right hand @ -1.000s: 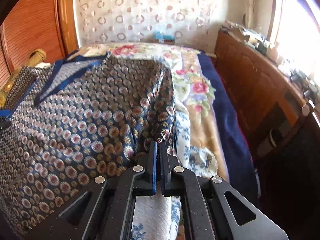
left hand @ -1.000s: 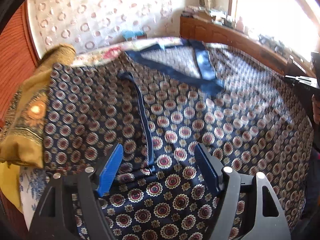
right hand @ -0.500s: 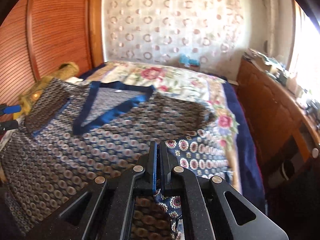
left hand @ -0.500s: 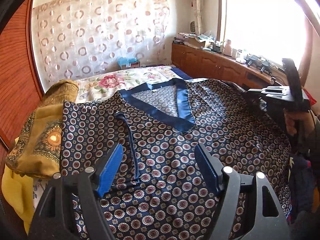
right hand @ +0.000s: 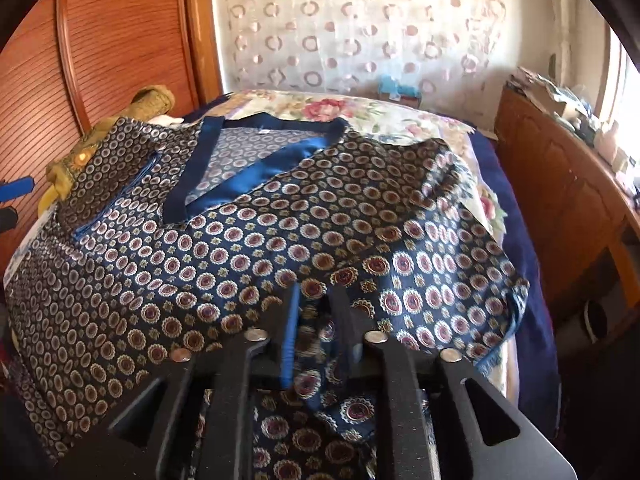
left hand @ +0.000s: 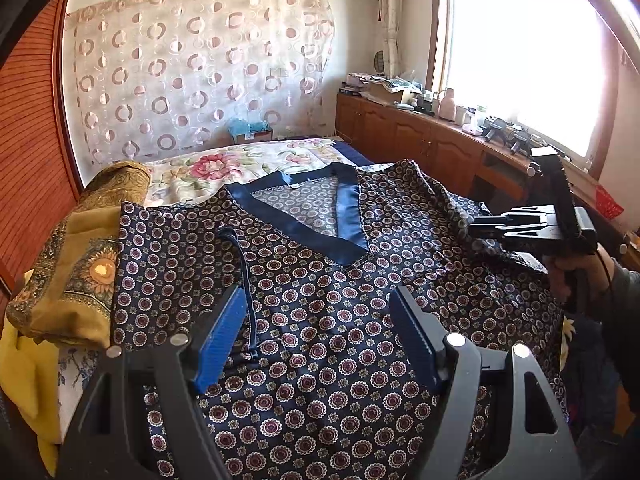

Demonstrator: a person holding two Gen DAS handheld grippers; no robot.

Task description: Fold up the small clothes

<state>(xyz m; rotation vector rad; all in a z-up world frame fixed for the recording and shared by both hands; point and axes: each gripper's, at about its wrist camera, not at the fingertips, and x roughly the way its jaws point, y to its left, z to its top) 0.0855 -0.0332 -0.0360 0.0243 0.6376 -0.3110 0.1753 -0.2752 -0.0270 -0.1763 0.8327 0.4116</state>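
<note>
A navy shirt point(left hand: 320, 288) with a medallion print and a blue V-neck band lies spread face up on the bed; it also shows in the right wrist view point(right hand: 248, 248). Its left sleeve is folded in over the body. My left gripper point(left hand: 316, 336) is open and empty, hovering above the shirt's lower middle. My right gripper point(right hand: 316, 304) has its jaws parted a little, with loose folds of the shirt's right sleeve cloth lying between them. From the left wrist view the right gripper point(left hand: 480, 232) hovers over the shirt's right side.
A folded mustard-yellow garment point(left hand: 76, 264) lies at the bed's left edge by the wooden headboard point(right hand: 100, 52). A floral bedspread point(left hand: 224, 168) covers the bed beyond the shirt. A wooden cabinet point(left hand: 420, 140) with clutter runs under the window at right.
My right gripper was shut on the shirt's right sleeve and carried it inward; now its jaws have parted and the cloth lies slack. My left gripper rose and stayed open.
</note>
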